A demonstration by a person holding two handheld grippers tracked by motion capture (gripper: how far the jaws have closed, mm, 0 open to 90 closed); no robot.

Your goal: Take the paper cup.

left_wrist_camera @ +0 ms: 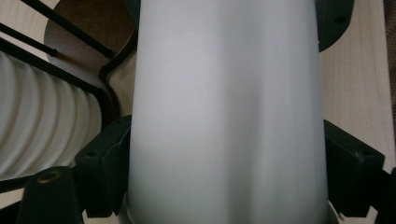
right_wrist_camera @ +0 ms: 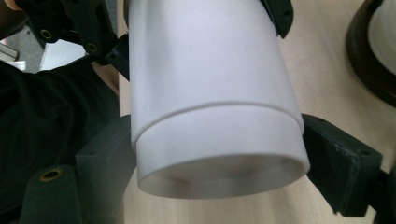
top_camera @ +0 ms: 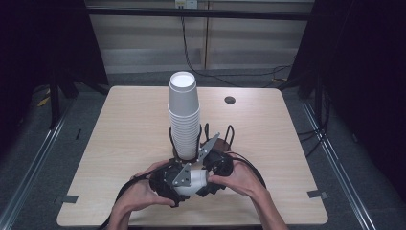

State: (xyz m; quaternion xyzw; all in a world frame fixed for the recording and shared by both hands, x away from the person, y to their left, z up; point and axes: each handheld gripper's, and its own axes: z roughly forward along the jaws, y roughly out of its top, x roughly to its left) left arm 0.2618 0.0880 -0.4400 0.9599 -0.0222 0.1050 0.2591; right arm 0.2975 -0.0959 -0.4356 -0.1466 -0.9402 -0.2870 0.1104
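Observation:
Two nested white paper cups (top_camera: 195, 181) lie level between my two grippers near the table's front middle. My left gripper (top_camera: 184, 187) is shut on one cup (left_wrist_camera: 224, 107), its jaws pressed on both sides. My right gripper (top_camera: 207, 178) is shut on the other cup (right_wrist_camera: 219, 149), and a seam shows where one cup sits in the other. In the right gripper view the left gripper's jaws clamp the far cup at the top. Just behind stands a tall stack of white cups (top_camera: 184, 120) in a black wire holder (top_camera: 229, 136). The stack (left_wrist_camera: 42, 116) is close at the left of the left gripper view.
The light wooden table (top_camera: 119, 134) has a dark round cable hole (top_camera: 230, 100) at its back right. The holder's dark round base (right_wrist_camera: 369, 65) sits close beside the held cups. Black cables loop from the grippers near the front edge. Dark curtains flank the table.

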